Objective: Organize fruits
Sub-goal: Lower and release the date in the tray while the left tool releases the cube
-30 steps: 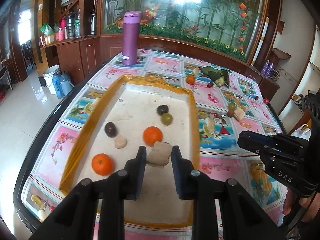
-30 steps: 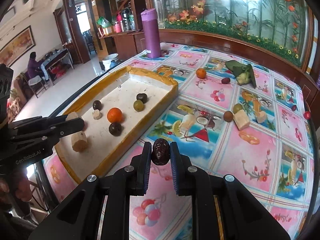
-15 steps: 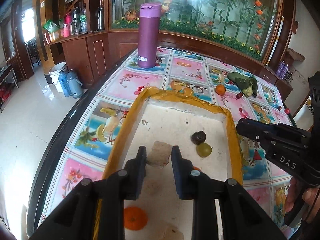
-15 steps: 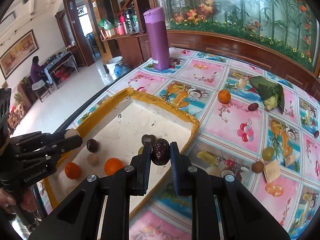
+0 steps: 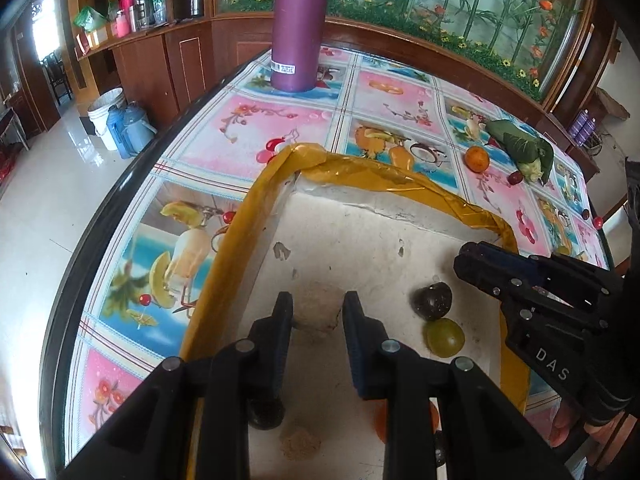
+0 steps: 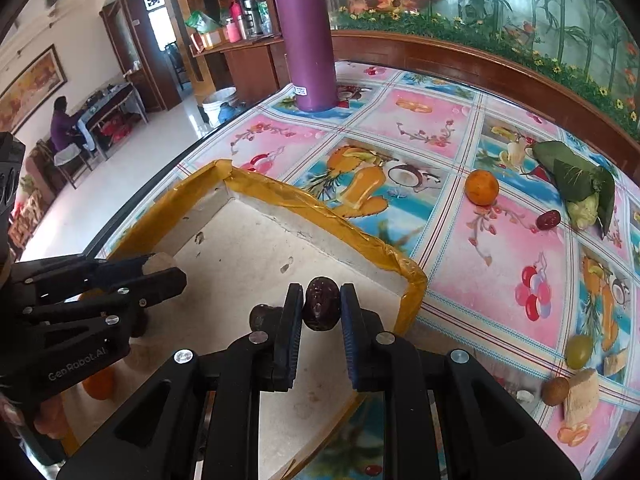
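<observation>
Glossy white tile floor, dark wood cabinets along wall, bamboo-and-flower mural behind table's far edge, framed painting on cream wall, daylight through doorway

purple flask; yellow-rimmed white tray; pink-blue fruit-print tablecloth.

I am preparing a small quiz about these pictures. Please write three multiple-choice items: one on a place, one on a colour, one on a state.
1. Where does the loose orange lie?
A. in the tray
B. on the tablecloth outside the tray
C. on the floor

2. What colour is the tall bottle?
A. purple
B. green
C. white

3. What is the right gripper doing?
A. standing open and empty
B. clamping a dark date
C. clamping an orange

Key: 1 B, it rests on the tablecloth beyond the tray rim. 2 A, its body is purple. 3 B, the date sits between its pads.
</observation>
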Tool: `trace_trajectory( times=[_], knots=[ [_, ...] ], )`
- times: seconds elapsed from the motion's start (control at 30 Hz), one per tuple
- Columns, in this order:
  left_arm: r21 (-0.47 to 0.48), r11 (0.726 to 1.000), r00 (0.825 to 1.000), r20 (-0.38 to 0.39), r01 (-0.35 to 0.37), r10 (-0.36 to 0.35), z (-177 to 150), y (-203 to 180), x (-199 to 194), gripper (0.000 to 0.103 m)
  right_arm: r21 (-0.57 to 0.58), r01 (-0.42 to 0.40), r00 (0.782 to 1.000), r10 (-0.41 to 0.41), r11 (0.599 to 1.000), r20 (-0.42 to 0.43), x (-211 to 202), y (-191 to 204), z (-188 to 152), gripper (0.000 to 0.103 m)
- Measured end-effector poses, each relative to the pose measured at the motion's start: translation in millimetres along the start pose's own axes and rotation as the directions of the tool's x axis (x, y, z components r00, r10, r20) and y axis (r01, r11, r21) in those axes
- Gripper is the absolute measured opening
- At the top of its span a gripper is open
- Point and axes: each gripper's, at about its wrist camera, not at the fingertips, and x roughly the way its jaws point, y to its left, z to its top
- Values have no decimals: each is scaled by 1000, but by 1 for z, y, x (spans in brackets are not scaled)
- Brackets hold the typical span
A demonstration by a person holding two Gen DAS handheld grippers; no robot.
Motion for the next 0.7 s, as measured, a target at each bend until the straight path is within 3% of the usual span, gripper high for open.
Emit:
trace_trajectory(
  times=[0.2,0.57,0.7],
  knots=[
    [11,1000,999,-35,5,-4,0,-4,13,29,-28,11,1000,-12,1000,-8,9,1,3,18],
    [60,998,1000,-10,-27,28,-4,-9,12,29,-80,39,999,-41,996,-17,16,8,3,21],
    [58,998,1000,-13,-24,25,-6,-8,9,34,-75,48,999,-49,996,-18,11,9,2,21]
  ],
)
